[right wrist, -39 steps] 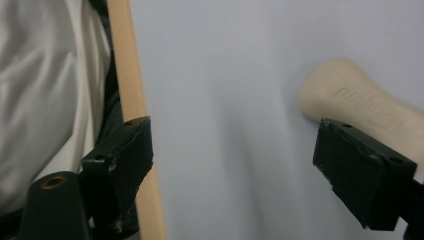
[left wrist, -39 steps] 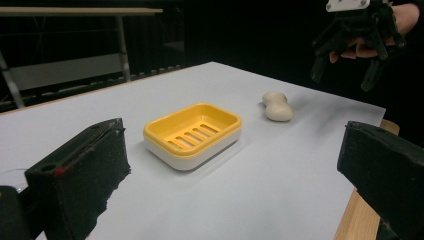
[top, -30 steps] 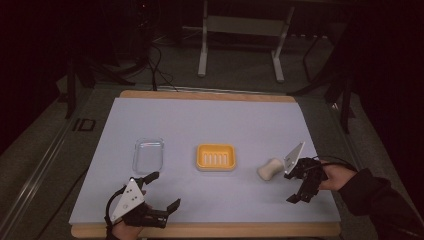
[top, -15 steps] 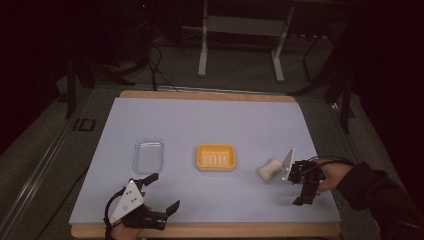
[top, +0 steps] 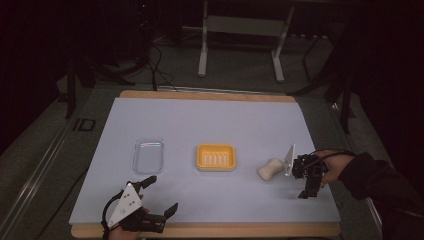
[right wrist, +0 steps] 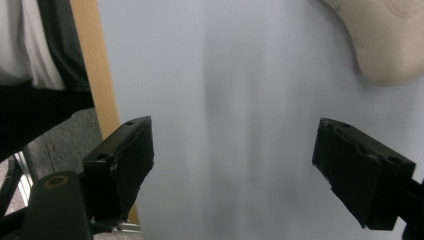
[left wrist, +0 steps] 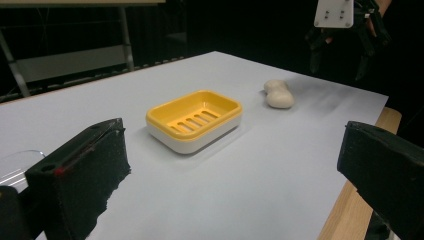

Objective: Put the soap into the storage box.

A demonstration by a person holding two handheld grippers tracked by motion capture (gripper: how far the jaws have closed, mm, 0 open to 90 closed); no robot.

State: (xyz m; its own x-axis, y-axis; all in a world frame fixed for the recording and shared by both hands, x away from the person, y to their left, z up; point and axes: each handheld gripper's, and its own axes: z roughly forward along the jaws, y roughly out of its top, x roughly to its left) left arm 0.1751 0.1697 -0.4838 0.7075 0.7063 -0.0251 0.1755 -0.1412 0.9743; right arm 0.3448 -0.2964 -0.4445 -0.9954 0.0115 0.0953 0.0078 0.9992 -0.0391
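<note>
Landmark: the yellow soap dish (top: 216,157) at the middle of the white mat (top: 210,120); I place everything else from it.
Soap: the pale bar of soap (top: 270,168) lies flat on the mat to the right of the dish, near it but not touching, nothing holding it.
Long axis: as I judge from the high view, the bar runs slantwise, its far end tipped toward the right edge of the mat and its near end toward the dish.
Right gripper: my right gripper (top: 306,181) hangs just right of the soap, beyond it from the dish, jaws spread wide and empty, pointing down at the mat.
Key relation: in the right gripper view the soap (right wrist: 385,40) sits at the upper right corner, outside the gap between my jaws, so I judge I must shift toward the dish to straddle it.
Left gripper: my left gripper (top: 150,200) rests low at the near edge, left of the dish, jaws released, holding nothing.
Nearer hand: the right, clearly.
Lid: a clear tray (top: 148,155) lies left of the dish.
</note>
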